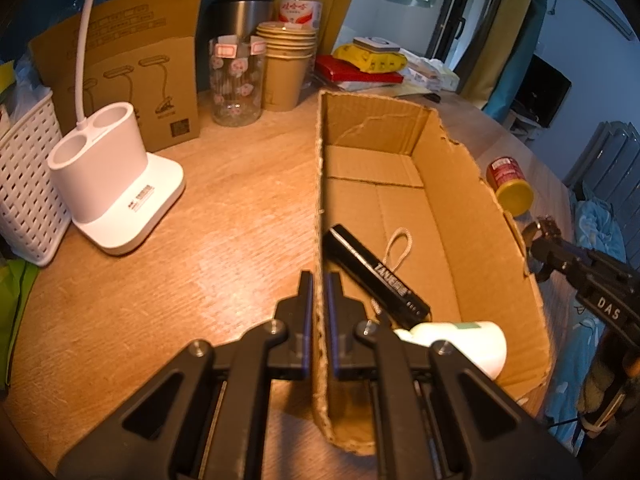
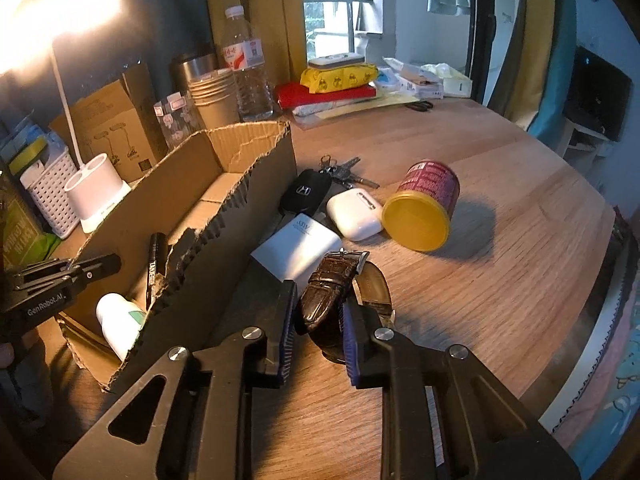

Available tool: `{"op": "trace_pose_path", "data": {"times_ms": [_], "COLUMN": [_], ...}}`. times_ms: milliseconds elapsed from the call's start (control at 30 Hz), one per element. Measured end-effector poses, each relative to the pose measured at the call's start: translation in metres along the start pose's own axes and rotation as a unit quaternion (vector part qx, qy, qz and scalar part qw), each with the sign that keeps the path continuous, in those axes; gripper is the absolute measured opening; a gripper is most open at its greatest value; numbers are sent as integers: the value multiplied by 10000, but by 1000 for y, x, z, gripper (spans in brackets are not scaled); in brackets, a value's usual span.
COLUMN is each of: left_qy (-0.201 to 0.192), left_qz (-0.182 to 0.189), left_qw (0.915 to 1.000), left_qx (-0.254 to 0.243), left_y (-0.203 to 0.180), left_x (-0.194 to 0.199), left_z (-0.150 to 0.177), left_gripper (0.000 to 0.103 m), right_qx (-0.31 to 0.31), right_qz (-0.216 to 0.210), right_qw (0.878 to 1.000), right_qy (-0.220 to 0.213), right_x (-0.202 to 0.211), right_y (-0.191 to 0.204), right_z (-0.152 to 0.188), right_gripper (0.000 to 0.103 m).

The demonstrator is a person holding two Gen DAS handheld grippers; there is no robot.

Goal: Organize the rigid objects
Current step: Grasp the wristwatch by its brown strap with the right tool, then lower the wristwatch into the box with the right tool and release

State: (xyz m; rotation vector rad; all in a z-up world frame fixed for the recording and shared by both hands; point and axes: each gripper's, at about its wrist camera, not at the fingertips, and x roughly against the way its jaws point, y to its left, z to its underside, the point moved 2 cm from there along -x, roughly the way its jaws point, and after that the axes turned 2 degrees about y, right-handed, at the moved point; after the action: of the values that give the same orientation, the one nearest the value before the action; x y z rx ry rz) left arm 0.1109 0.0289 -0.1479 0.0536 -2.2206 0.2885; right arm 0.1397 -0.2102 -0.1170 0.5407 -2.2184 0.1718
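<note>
An open cardboard box [image 1: 448,168] lies on the wooden table; my left gripper [image 1: 319,280] is shut on its left wall. Inside it lie a black marker-like device [image 1: 376,276] and a white bottle [image 1: 460,338]. In the right wrist view my right gripper [image 2: 318,304] is shut on the dark brown leather strap of a wristwatch [image 2: 332,292], just right of the box [image 2: 224,232]. Beyond the watch lie a white charger block [image 2: 296,252], a white earbud case [image 2: 354,214], a black car key with keys [image 2: 306,192] and a tipped red can with a yellow lid [image 2: 424,204].
A white lamp base with two cup holes [image 1: 108,184], a white lattice basket [image 1: 24,188], a glass jar [image 1: 236,80], stacked paper cups [image 1: 286,64] and a water bottle [image 1: 302,0] line the back. Yellow and red packets [image 2: 336,80] sit at the far edge. Bare wood [image 2: 500,280] spreads to the right.
</note>
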Motion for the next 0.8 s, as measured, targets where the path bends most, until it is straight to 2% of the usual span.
{"op": "trace_pose_path", "data": {"times_ms": [533, 800], "left_qy": [-57, -81], "left_qz": [14, 41], "left_qw": [10000, 10000], "left_qx": [8, -1], "left_y": [0, 0], "left_x": [2, 3], "left_z": [0, 0], "left_gripper": [6, 6], "right_qx": [282, 491], "right_qz": [-42, -225], "right_qw": [9982, 9957], "right_qy": [-521, -757], "right_x": [43, 59], "right_y": [16, 35], "right_z": [-30, -49], "right_gripper": [22, 22]}}
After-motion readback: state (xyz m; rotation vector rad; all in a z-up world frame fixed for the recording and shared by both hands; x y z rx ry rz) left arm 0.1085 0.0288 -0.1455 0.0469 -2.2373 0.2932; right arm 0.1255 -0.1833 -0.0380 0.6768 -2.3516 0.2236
